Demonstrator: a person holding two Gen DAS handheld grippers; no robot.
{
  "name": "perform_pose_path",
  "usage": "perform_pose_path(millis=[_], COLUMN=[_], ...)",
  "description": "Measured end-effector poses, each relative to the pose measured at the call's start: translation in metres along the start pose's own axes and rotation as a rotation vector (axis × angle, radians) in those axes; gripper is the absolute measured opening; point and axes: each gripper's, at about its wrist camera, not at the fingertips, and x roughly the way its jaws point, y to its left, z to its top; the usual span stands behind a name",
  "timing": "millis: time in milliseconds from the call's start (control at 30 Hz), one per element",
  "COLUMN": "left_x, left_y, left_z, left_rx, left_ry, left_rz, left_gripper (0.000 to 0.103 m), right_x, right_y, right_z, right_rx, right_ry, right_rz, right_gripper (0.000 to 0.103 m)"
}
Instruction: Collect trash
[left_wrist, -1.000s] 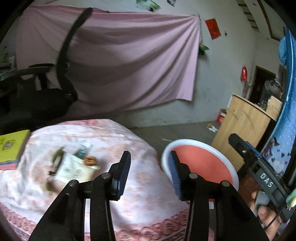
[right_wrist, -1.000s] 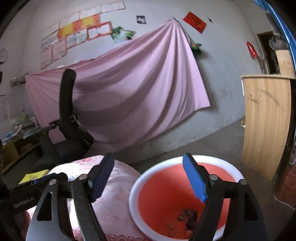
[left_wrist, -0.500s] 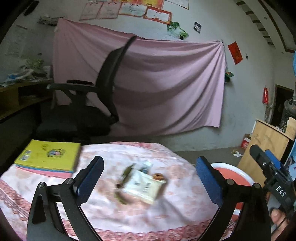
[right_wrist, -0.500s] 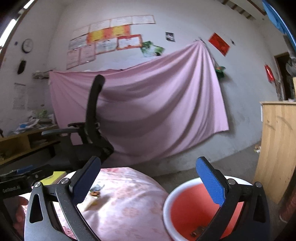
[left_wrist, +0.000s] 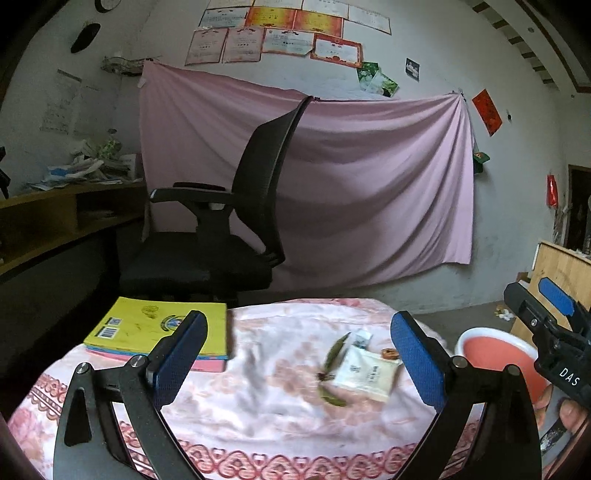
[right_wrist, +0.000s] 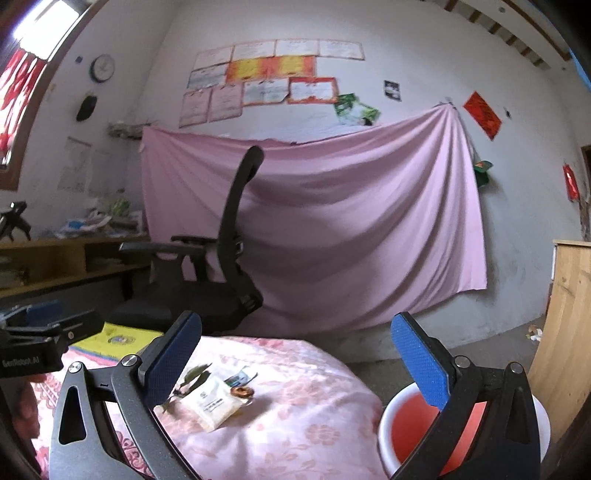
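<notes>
A pink sheet (left_wrist: 369, 192) hung across the far wall, with a black office chair (left_wrist: 236, 229) standing in front of it. Nearer the cameras sat the counter (left_wrist: 258, 406), draped in a pink floral cloth with a patterned border. Beside its right edge, lower down, stood a basin (right_wrist: 388, 435) with a white rim and a red inside; the left wrist view caught only part of it, behind the right gripper (right_wrist: 299, 362). A yellow book (left_wrist: 147, 328) lay on a pink one at the counter's far left corner.

The left gripper (left_wrist: 299, 358) hovered over the counter, its jaws spread wide and gripping nothing, having just been opening. The right gripper's jaws had likewise just been opening and stood fully apart with nothing between them; a hand (left_wrist: 557, 406) showed under that gripper at the right edge of the left wrist view.

The trash lay in a small cluster toward the right side of the counter, untouched: a white packet (left_wrist: 365, 373) with dark print, green leaves (left_wrist: 334, 354) just beside its left edge, a small blue and white wrapper (left_wrist: 362, 338) behind it, and a little brown ring-shaped scrap (right_wrist: 242, 392) near its far right corner
</notes>
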Motion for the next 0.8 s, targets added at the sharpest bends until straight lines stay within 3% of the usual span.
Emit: perform_pose_path(millis=[200, 400, 533, 667, 800], left_x=[0.016, 0.044, 0.065, 0.088, 0.105], left_y=[0.012, 0.017, 0.016, 0.012, 0.010], left_z=[-0.008, -0.016, -0.019, -0.026, -0.032], left_rx=[-0.012, -0.022, -0.026, -0.017, -0.024], left_ry=[0.054, 0.174, 0.268, 0.391, 0.485], left_rz=[0.018, 0.005, -0.041, -0.079, -0.117], left_gripper=[0.097, 0.096, 0.085, 0.064, 0.050], right_x=[0.023, 0.055, 0.070, 0.085, 0.102], right_y=[0.009, 0.009, 0.010, 0.010, 0.014], right_z=[-0.004, -0.013, -0.020, -0.026, -0.034], right_rx=[-0.012, 0.017, 0.019, 0.023, 0.028], right_ry=[0.084, 0.224, 0.320, 0.411, 0.494], right_rz=[0.025, 0.075, 0.114, 0.145, 0.181], right_gripper=[0.103, 0.100, 0.091, 0.080, 0.070])
